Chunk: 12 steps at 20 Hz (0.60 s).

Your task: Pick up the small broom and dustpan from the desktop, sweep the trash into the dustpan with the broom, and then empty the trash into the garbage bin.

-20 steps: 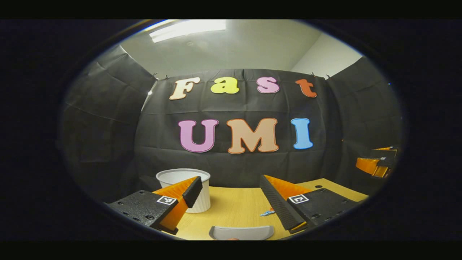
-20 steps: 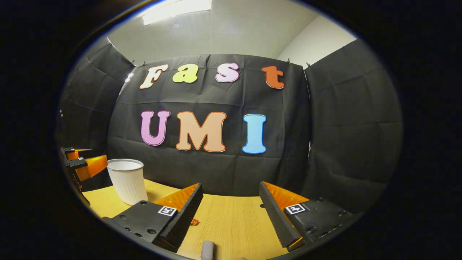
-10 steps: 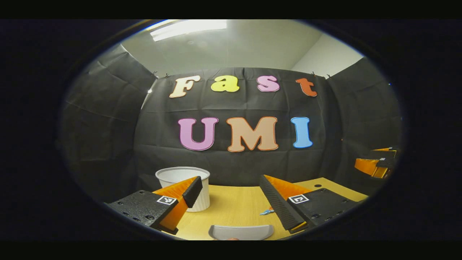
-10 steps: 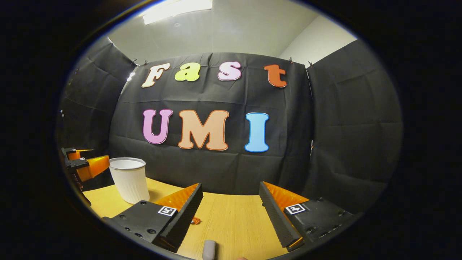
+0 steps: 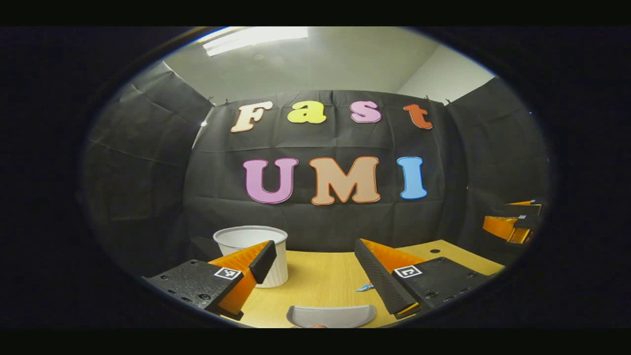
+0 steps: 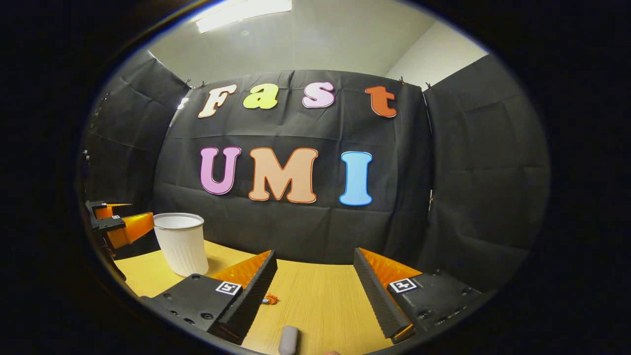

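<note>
- Pale wood grain covers the tabletop (image 5: pixel 315 281), which runs back to the black cloth wall of the booth.
- The left tongs (image 5: pixel 315 266) hang above the tabletop with their jaws spread wide and nothing between them.
- A grey dustpan (image 5: pixel 331 315) lies on the tabletop at the bottom of the left gripper view, below the gap of the left tongs and not touched by them; only its curved rim can be seen.
- A white ribbed garbage bin (image 5: pixel 256 246) stands upright on the tabletop at the far left, partly behind the left finger of the left tongs in that view. Whether it holds anything cannot be told.
- A small blue scrap of trash (image 5: pixel 365 287) lies on the tabletop just beside the right finger of the left tongs in the left gripper view.
- The right tongs (image 6: pixel 315 276) are likewise released, jaws wide apart and gripping nothing, poised above the tabletop.
- A grey rounded handle end (image 6: pixel 288 339) pokes up at the bottom of the right gripper view, below the gap of the right tongs; it is probably the small broom, but the rest is out of sight.
- A small orange scrap (image 6: pixel 270 299) with a blue bit next to it lies on the tabletop beside the left finger of the right tongs.
- In the right gripper view the garbage bin stands at far left with the left tongs near it, and the left gripper view catches the right tongs at its far right edge.
</note>
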Motion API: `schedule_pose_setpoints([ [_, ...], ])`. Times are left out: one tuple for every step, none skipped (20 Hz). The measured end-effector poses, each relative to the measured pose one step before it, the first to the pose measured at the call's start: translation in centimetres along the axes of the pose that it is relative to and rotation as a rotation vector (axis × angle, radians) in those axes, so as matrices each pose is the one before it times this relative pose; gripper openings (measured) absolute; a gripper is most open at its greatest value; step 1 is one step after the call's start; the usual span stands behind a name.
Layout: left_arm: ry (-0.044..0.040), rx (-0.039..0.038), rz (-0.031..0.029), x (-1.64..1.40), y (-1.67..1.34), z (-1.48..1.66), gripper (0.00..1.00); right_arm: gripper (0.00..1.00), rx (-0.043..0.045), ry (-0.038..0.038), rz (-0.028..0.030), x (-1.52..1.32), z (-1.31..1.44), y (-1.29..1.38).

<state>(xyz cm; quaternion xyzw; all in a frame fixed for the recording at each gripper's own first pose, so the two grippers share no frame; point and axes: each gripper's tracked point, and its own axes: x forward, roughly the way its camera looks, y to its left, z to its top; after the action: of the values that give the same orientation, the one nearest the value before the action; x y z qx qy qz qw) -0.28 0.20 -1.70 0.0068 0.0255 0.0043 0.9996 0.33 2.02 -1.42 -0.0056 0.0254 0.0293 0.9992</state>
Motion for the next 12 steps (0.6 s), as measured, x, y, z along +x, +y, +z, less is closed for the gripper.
schedule_pose_setpoints([
  [0.00138,0.00123,-0.00122,-0.032,-0.107,-0.012,0.96,0.92,0.00054,0.00299,0.00049,-0.026,-0.057,0.019],
  [0.00184,0.00258,-0.00078,-0.027,-0.002,-0.058,0.96,0.92,0.00021,0.00194,0.00089,0.029,-0.089,-0.013],
  [0.00158,0.00353,0.00042,0.061,-0.019,-0.074,0.96,0.92,-0.00022,0.00209,0.00156,0.011,-0.053,0.11],
  [0.00273,0.00194,-0.00139,0.017,-0.039,-0.054,0.96,0.92,-0.00002,0.00177,0.00281,-0.003,-0.043,0.038],
  [0.00186,-0.00115,-0.00187,-0.048,-0.076,-0.116,0.99,0.92,-0.00117,0.00266,0.00097,0.006,-0.087,0.093],
  [0.00616,-0.00095,-0.00226,-0.065,-0.108,-0.281,0.99,0.92,-0.00064,0.00384,0.00215,-0.008,-0.184,-0.027],
  [0.00853,-0.00095,-0.00272,0.036,-0.131,-0.335,0.96,0.92,-0.00033,0.00398,0.00358,-0.062,-0.182,0.152],
  [0.01088,-0.00154,-0.00212,-0.077,-0.153,-0.466,0.99,0.92,-0.00045,0.00621,0.00213,-0.057,-0.255,0.115],
  [0.00959,-0.00124,-0.00357,0.01,-0.123,-0.283,0.99,0.92,-0.00023,0.01124,0.00278,0.033,-0.432,0.106],
  [0.01178,0.00072,-0.00437,-0.036,-0.177,-0.439,0.96,0.92,-0.00135,0.01504,0.00557,0.058,-0.604,0.226],
  [0.01024,0.00227,-0.00167,0.129,-0.089,-0.455,0.96,0.92,-0.0029,0.01386,0.00329,0.018,-0.645,0.168],
  [0.01396,0.00245,-0.00216,0.05,-0.037,-0.68,0.99,0.92,-0.0028,0.02063,0.00491,0.091,-0.782,0.244],
])
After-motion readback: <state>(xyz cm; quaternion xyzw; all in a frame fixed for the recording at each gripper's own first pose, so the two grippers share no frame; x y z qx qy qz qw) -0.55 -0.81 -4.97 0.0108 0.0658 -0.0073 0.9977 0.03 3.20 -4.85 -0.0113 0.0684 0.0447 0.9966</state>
